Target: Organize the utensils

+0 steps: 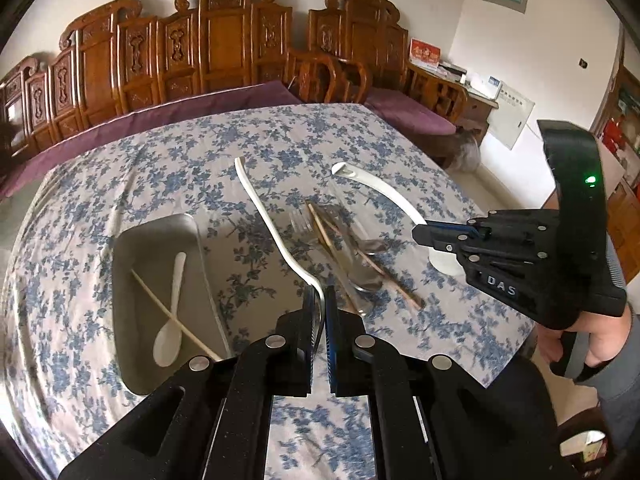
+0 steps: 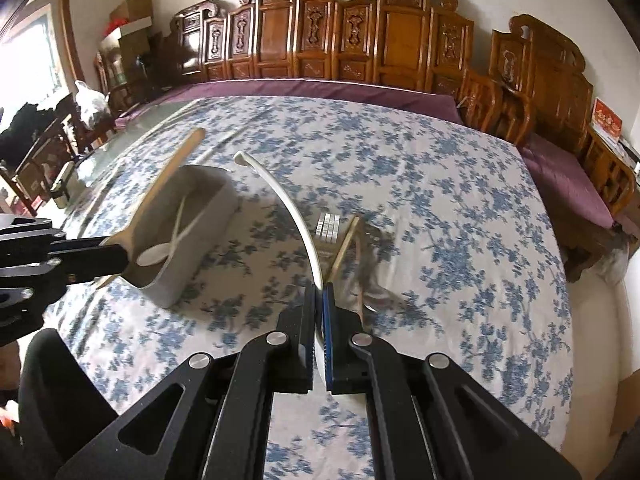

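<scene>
My left gripper (image 1: 319,294) is shut on a long white ladle-like spoon (image 1: 272,224) whose handle rises away over the table. In the right wrist view the same utensil looks like a flat beige paddle (image 2: 160,196). My right gripper (image 2: 320,290) is shut on another white curved spoon (image 2: 288,208), also seen in the left wrist view (image 1: 384,196). A grey tray (image 1: 132,240) at the left holds a small white spoon (image 1: 172,308) and one chopstick (image 1: 172,316). A loose pile of metal spoons and chopsticks (image 1: 352,256) lies between the grippers.
The table wears a blue floral cloth (image 2: 440,208). Carved wooden benches with purple cushions (image 1: 224,96) line the far side. A cabinet with clutter (image 1: 472,88) stands at the right. The table's right edge drops to a pale floor (image 1: 500,196).
</scene>
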Tool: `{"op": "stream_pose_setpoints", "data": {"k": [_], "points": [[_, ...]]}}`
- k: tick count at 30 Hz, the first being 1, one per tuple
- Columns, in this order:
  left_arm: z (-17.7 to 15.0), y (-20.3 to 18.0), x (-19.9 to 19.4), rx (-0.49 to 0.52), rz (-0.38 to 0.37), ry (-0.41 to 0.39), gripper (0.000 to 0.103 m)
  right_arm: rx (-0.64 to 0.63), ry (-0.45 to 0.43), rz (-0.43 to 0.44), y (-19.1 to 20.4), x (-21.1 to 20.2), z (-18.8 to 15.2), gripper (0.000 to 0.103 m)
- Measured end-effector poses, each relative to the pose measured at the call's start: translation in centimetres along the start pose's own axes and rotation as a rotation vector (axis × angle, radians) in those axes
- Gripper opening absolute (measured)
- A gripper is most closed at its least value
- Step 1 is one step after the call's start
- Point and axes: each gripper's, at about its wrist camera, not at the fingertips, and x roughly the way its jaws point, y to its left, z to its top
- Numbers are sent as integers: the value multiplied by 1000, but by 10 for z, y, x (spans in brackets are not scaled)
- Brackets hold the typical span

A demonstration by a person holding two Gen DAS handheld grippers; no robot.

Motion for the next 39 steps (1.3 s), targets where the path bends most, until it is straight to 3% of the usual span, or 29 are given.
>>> {"op": "stream_pose_setpoints", "data": {"k": [17, 27, 34, 39], "points": [[-15, 87, 39, -57, 85, 129, 4, -16, 35, 85, 52, 40, 9, 4], [-19, 120, 65, -89, 123, 181, 4, -25, 53, 110, 71, 55, 12, 4], [-29, 133, 53, -114, 145, 157, 20, -28, 58, 116, 80, 59, 15, 4], [-37, 141, 27, -127, 160, 112, 40, -11, 54, 135, 90, 60, 20, 4]]}}
